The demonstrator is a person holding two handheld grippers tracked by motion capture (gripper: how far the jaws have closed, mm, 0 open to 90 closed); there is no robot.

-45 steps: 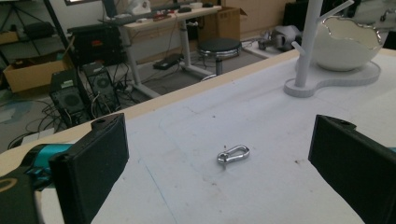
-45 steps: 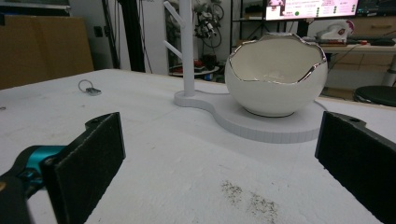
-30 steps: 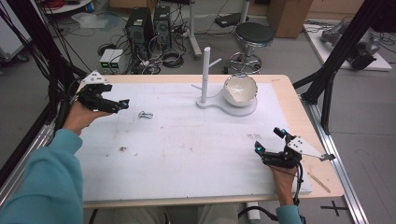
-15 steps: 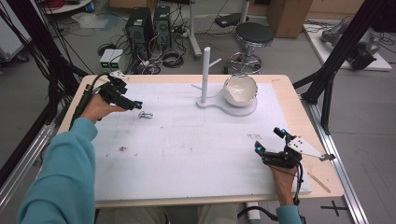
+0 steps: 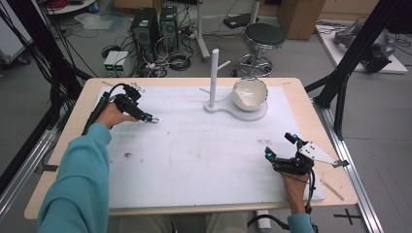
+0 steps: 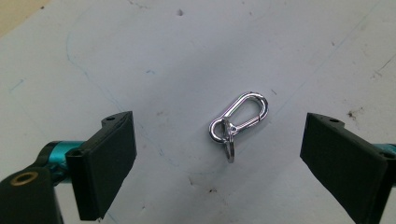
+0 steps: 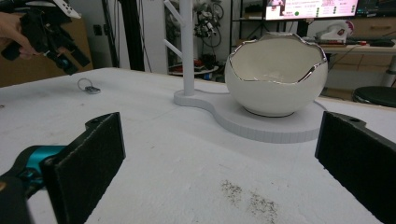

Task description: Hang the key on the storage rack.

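Note:
A small silver carabiner clip with a key ring lies flat on the white mat at the far left. My left gripper hovers just over the clip, pointing down at it. In the left gripper view the clip lies between the two black pads, which stand well apart from it. The jaws have just been closing a little and remain open. My right gripper rests open near the table's front right with nothing between its pads.
A white stand with an upright post and an eggshell-shaped bowl sits at the back middle of the mat. The wooden table edge borders the mat. Computers, cables and a stool are on the floor behind.
My left hand has moved right and down from the table's left edge to just above the clip. The right hand has stayed where it was.

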